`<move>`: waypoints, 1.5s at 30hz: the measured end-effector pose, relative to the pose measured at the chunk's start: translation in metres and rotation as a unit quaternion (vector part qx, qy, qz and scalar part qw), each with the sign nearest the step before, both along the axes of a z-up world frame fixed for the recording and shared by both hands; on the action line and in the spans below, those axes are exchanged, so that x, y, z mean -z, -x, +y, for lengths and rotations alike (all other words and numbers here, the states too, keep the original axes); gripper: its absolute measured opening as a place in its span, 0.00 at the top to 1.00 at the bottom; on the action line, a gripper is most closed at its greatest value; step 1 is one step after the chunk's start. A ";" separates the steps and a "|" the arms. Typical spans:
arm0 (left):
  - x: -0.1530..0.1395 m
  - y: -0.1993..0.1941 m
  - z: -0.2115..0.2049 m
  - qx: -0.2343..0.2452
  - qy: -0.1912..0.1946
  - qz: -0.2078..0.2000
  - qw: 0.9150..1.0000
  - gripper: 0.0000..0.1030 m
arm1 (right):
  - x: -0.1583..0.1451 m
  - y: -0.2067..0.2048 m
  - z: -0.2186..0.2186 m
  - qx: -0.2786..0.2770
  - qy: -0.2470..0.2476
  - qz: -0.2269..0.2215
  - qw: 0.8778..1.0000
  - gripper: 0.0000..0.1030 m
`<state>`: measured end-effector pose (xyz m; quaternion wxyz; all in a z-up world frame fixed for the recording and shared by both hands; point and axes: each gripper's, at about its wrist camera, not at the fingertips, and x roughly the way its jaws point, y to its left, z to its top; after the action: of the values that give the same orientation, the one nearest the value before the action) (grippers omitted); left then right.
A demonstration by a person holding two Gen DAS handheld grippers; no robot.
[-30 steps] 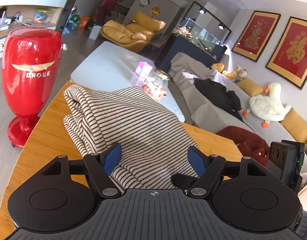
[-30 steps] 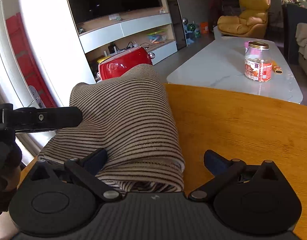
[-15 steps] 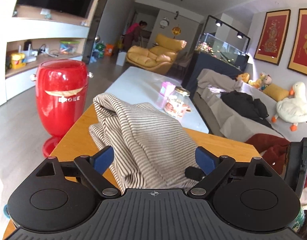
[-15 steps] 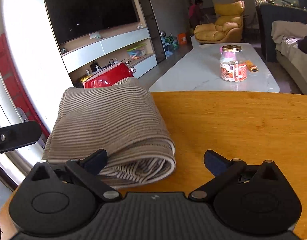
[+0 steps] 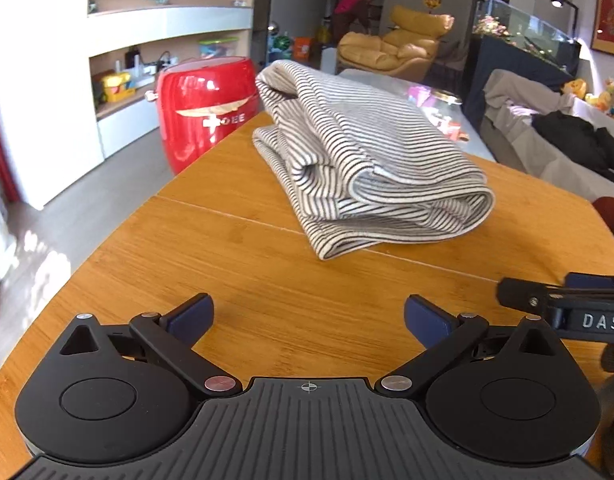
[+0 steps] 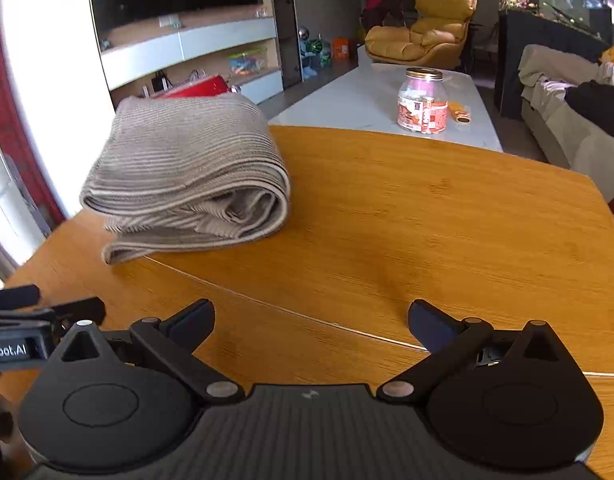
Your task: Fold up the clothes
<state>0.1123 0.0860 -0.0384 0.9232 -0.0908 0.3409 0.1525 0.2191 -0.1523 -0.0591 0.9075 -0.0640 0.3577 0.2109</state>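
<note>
Both grippers (image 5: 307, 316) (image 6: 311, 318) gape empty over the wooden table (image 5: 235, 264) beside a folded striped garment (image 5: 371, 160).

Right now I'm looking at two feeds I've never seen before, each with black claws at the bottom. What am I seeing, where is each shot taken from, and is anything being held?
Each picture comes from a camera on a hand-held tool that a person carries, one in each hand, looking forward along its two fingers. The left gripper is open, its fingers just spread wide, with only bare wood between them. The right gripper is open too and holds nothing. On the wooden table lies a folded striped garment, apart from both tools. In the right view the same garment sits to the upper left. Behind the table are a red bin and a jar on a white table.
</note>
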 end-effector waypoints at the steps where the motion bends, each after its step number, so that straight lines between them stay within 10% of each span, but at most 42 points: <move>1: 0.003 -0.003 -0.001 -0.015 -0.010 0.008 1.000 0.00 | 0.001 -0.001 0.001 0.005 0.013 -0.003 1.000 0.00; 10: 0.000 -0.021 -0.016 -0.081 -0.045 0.008 0.996 0.00 | 0.007 -0.027 -0.003 -0.054 0.002 -0.025 0.998 0.00; 45: 0.000 -0.026 -0.012 -0.088 -0.037 0.007 0.995 0.00 | 0.007 -0.030 -0.002 -0.039 0.003 -0.027 0.999 0.00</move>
<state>0.1383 0.0737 -0.0382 0.9066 -0.0856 0.3319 0.2462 0.2494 -0.1543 -0.0657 0.9076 -0.0866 0.3312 0.2429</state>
